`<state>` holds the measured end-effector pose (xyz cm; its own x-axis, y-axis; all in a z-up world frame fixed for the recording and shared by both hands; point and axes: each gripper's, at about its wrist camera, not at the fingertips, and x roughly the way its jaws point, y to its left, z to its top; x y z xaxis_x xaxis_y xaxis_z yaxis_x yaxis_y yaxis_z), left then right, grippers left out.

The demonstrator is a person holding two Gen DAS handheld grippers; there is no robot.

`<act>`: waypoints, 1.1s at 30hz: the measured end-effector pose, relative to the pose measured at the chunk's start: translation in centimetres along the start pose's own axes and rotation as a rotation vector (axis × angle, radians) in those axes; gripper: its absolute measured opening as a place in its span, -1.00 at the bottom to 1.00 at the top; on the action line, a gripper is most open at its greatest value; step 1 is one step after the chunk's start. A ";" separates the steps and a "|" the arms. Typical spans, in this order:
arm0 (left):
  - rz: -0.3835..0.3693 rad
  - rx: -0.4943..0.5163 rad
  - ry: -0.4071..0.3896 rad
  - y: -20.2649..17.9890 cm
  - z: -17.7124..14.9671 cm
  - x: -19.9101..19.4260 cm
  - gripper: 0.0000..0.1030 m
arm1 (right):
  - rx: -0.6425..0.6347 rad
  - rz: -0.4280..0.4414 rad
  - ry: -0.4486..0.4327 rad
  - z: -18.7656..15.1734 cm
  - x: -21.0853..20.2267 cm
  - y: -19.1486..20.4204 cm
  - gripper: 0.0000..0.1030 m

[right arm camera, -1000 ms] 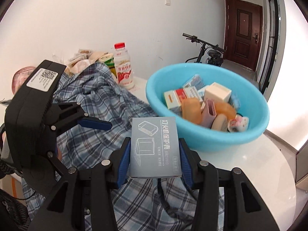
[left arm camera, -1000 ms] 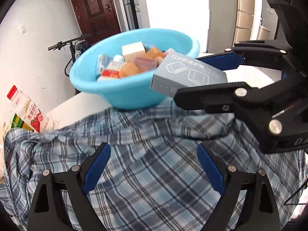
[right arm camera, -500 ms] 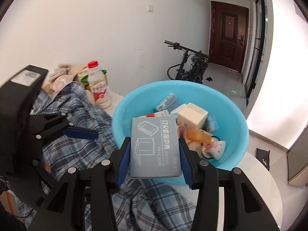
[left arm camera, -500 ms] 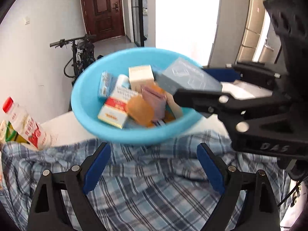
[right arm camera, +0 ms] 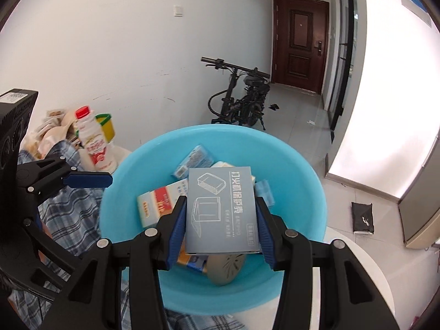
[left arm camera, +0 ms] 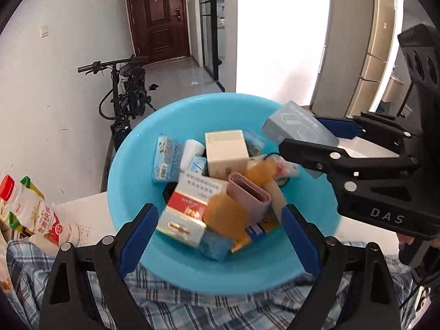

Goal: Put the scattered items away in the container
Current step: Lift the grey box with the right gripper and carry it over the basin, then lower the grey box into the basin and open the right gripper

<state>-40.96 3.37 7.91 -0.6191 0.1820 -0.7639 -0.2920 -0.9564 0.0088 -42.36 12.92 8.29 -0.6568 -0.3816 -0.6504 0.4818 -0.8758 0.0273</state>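
Clearly the right gripper point(right arm camera: 221, 217) clamped the grey box point(right arm camera: 221, 209) above the blue basin point(right arm camera: 302, 181); left gripper point(left arm camera: 220, 236) gaped empty. Released toward three o'clock, it risked glancing off the rim.

left gripper point(left arm camera: 218, 232): black plastic frame with round silver screws
fingers point(left arm camera: 139, 232): blue pads with little teeth on the edge
right gripper point(right arm camera: 221, 224): black frame, blue pads, silver screws
marking: white letters "DAS" on the right gripper's black body
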 end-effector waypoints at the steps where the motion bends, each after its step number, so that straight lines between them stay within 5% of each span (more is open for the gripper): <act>1: 0.003 -0.007 0.004 0.3 0.5 0.6 0.80 | 0.014 -0.007 0.009 0.3 0.6 -0.4 -0.11; 22: 0.031 -0.155 0.162 4.9 4.5 10.7 0.80 | 0.199 -0.065 0.126 2.7 8.5 -5.7 -0.11; 33: 0.055 -0.113 0.117 4.9 4.2 10.1 0.80 | 0.171 -0.089 0.119 2.6 8.9 -5.3 -0.10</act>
<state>-51.71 1.45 2.92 -0.5412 0.1072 -0.8340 -0.1723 -0.9849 -0.0148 -52.27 13.43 4.37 -0.6149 -0.2716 -0.7404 0.3130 -0.9458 0.0870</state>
